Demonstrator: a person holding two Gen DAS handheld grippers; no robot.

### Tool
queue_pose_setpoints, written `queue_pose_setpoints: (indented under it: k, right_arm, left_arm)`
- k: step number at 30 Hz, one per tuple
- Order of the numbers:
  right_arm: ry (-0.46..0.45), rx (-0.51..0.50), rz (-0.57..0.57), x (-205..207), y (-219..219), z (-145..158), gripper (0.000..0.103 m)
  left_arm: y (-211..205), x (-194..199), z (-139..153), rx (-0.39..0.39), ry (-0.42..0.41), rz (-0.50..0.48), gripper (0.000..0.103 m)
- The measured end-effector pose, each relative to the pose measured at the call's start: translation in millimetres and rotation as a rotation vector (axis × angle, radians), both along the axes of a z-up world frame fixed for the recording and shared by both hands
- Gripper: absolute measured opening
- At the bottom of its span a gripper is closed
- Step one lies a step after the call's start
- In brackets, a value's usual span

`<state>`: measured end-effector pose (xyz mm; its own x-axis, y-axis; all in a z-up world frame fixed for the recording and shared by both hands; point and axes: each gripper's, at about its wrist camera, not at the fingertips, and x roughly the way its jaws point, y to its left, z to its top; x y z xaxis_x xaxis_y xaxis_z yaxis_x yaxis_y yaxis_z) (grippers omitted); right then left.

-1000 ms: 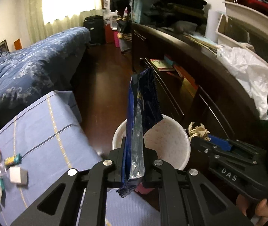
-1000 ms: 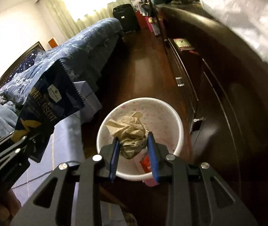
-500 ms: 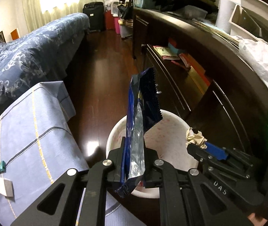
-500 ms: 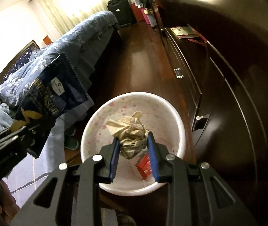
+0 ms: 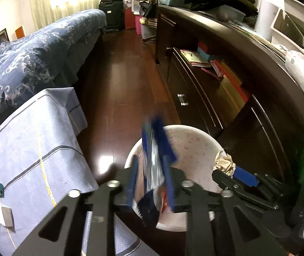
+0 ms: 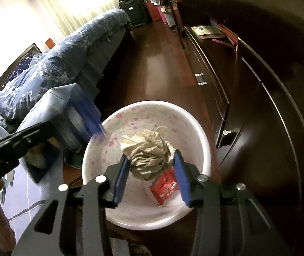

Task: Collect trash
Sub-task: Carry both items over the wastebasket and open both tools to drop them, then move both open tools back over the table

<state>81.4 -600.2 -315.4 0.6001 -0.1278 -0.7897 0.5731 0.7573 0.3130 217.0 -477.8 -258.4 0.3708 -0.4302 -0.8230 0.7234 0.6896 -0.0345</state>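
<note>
- The left hand-held gripper (image 5: 149,183) is seen above the white flower-patterned trash bin (image 6: 198,128); its jaws have just been opening, and the blurred blue snack wrapper (image 5: 155,160) lies loose between them.
- The right hand-held gripper (image 6: 152,177) has likewise just been opening; the crumpled beige paper (image 6: 149,151) sits between its parted pads, over the bin.
- A red packet (image 6: 165,186) lies inside the bin.
- The bin is flanked by a dark wooden dresser (image 6: 269,106) and a blue-clothed table (image 5: 34,149).

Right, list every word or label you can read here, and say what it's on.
Nothing reads clearly.
Red packet in the bin: white print, too small to read.
Blue wrapper: blurred, no text legible.
Book on the shelf: cover too small to read.
</note>
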Motion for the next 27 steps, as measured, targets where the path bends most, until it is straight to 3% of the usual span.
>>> queue_pose_setpoints:
  k: [1, 3, 7, 17, 27]
  right_arm:
    - [-0.001, 0.0, -0.001, -1, -1, 0, 0.046]
    - [-0.004, -0.001, -0.005, -2, -1, 1, 0.048]
    - [-0.007, -0.006, -0.007, -3, -1, 3, 0.051]
    - [-0.025, -0.012, -0.011, -3, -3, 8, 0.065]
    - [-0.018, -0.031, -0.009, -8, 4, 16, 0.066]
  left_arm:
    - [1, 0, 2, -0.006, -0.005, 0.004, 0.044]
    - [3, 0, 6, -0.019, -0.02, 0.011, 0.051]
    - [5, 1, 12, -0.033, -0.028, 0.018, 0.057]
    - [16, 4, 27, -0.064, -0.046, 0.046, 0.059]
    - [22, -1, 33, -0.07, -0.052, 0.048, 0.059]
